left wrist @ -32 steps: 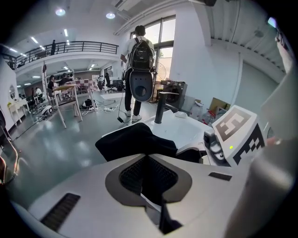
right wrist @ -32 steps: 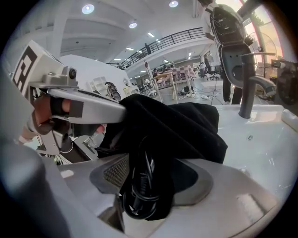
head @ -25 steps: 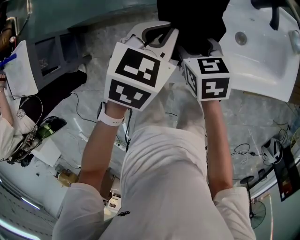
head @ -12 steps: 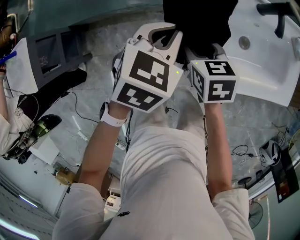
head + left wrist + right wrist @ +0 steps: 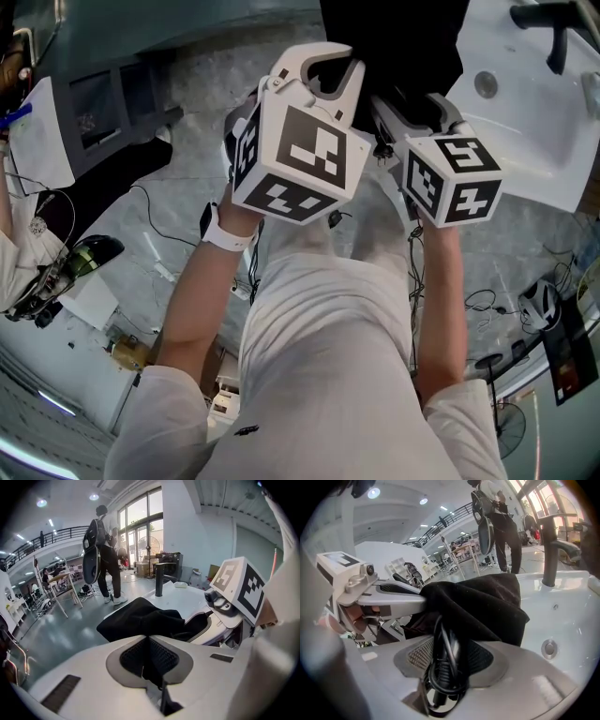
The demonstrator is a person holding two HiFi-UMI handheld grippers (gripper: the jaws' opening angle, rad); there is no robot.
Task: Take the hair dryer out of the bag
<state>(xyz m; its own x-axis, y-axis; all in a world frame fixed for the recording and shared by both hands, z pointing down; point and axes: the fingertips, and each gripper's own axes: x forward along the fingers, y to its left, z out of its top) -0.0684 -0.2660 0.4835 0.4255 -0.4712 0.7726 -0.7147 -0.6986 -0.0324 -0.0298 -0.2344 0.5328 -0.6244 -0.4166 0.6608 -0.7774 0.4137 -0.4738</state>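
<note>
1. Left gripper [image 5: 149,638]: the jaws are clenched on a fold of the black bag [image 5: 140,618]. Black fabric fills the narrow slot between the ribbed pads [image 5: 133,656].

2. Right gripper [image 5: 445,651]: the jaws are closing on a coiled black power cord [image 5: 443,670]. The coil stands upright between the two pads and meets them on both sides. Its upper end runs into the bag's fabric just above the jaws.

3. Hair dryer: its body shows in no view. Only the cord is exposed, and the rest lies under the fabric.

4. Bag position: in the head view the bag hangs in front of both grippers, which point down into it side by side. The left gripper takes the bag's left side and the right gripper its right side. The bag lies just beside the rim of the white sink [image 5: 530,127]. Whether it rests on the rim cannot be told.

5. Surroundings: a black faucet [image 5: 548,550] stands upright at the far side of the sink. A person with a dark backpack [image 5: 101,559] stands well behind it on the grey floor [image 5: 56,625].
</note>
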